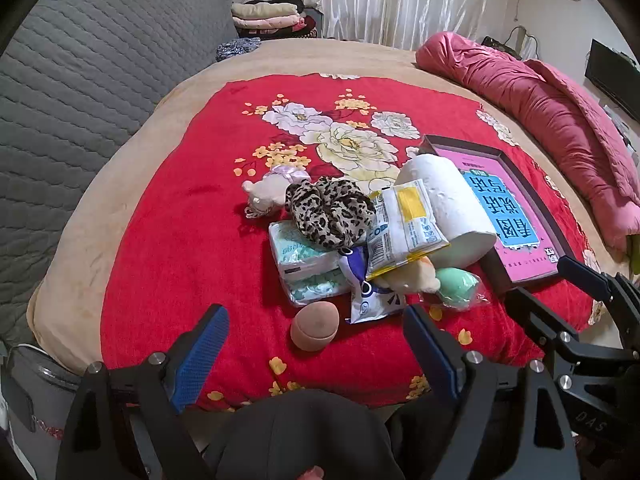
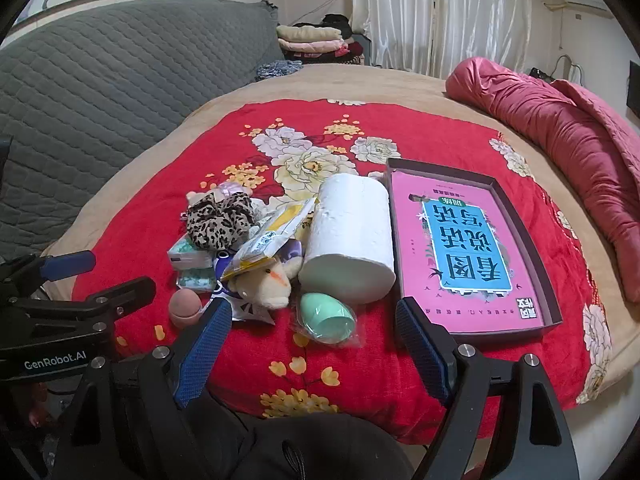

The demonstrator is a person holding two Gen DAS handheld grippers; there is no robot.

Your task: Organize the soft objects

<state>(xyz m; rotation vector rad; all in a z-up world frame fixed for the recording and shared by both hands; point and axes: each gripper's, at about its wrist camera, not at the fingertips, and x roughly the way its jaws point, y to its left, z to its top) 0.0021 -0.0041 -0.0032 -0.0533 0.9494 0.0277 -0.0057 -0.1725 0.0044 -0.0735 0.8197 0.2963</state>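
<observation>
A heap of soft things lies on the red flowered blanket (image 1: 192,220): a leopard-print scarf (image 1: 330,210), a white paper roll (image 1: 444,208), tissue packs (image 1: 304,264), a yellow-and-white packet (image 1: 408,224), a cream plush toy (image 1: 412,278), a mint sponge in wrap (image 1: 456,284) and a pink-brown ball (image 1: 315,325). My left gripper (image 1: 316,354) hangs open just short of the ball, nothing between its fingers. My right gripper (image 2: 314,344) is open too, near the mint sponge (image 2: 326,318) and the open box (image 2: 472,248) with a pink book inside.
A grey quilted headboard (image 1: 80,92) rises on the left. A rolled pink duvet (image 1: 552,120) lies along the right side of the bed. Folded clothes (image 1: 268,16) are stacked at the back by the white curtain (image 1: 396,0).
</observation>
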